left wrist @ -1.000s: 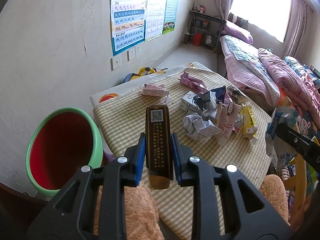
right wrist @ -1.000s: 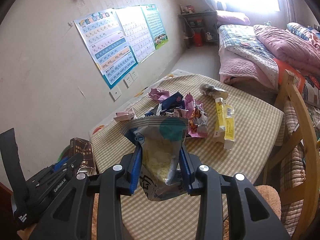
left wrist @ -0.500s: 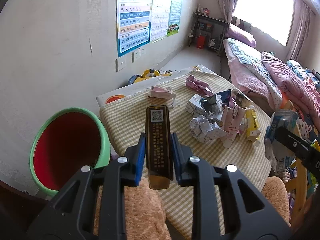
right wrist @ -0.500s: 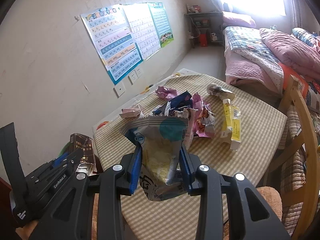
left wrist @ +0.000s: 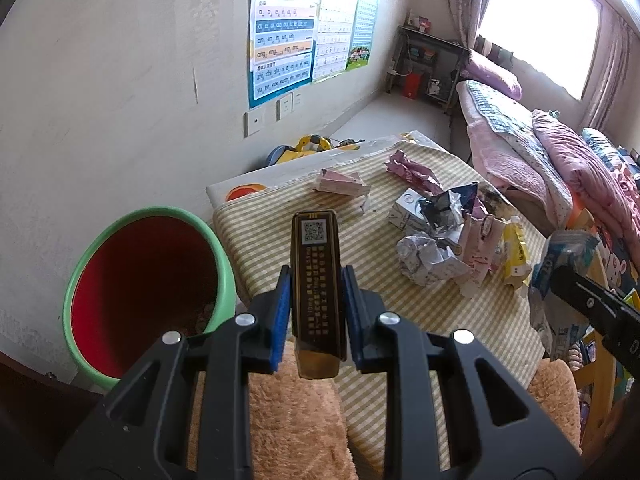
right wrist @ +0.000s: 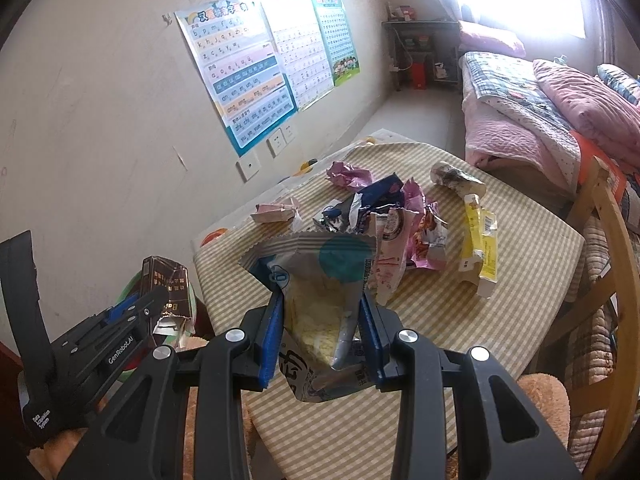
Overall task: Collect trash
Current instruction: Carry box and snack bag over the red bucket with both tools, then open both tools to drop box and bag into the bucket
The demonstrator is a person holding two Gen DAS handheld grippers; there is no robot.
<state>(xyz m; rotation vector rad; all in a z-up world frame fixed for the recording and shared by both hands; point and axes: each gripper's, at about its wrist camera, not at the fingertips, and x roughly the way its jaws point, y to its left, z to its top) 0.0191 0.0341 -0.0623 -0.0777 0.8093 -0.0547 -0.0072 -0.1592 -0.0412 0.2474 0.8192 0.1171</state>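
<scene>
My left gripper [left wrist: 314,294] is shut on a dark brown cigarette box [left wrist: 317,280], held above the near left corner of the checked table [left wrist: 360,248], just right of the red bin with a green rim [left wrist: 136,280]. It also shows in the right wrist view [right wrist: 132,316] with the box [right wrist: 166,284]. My right gripper [right wrist: 320,320] is shut on an opened silver snack bag [right wrist: 320,280] with a teal spot, above the table's near edge. A heap of wrappers [left wrist: 448,236] and crumpled paper [left wrist: 420,254] lies on the table.
A yellow carton [right wrist: 480,240] and pink wrappers [right wrist: 424,224] lie mid-table. A wooden chair [right wrist: 608,248] stands at the right, a bed [right wrist: 540,120] beyond. The wall with posters [left wrist: 288,40] is on the left. A fuzzy orange cushion [left wrist: 296,420] is below.
Both grippers have drawn back and up from the table with their loads. The bin now shows more fully beside the left gripper.
</scene>
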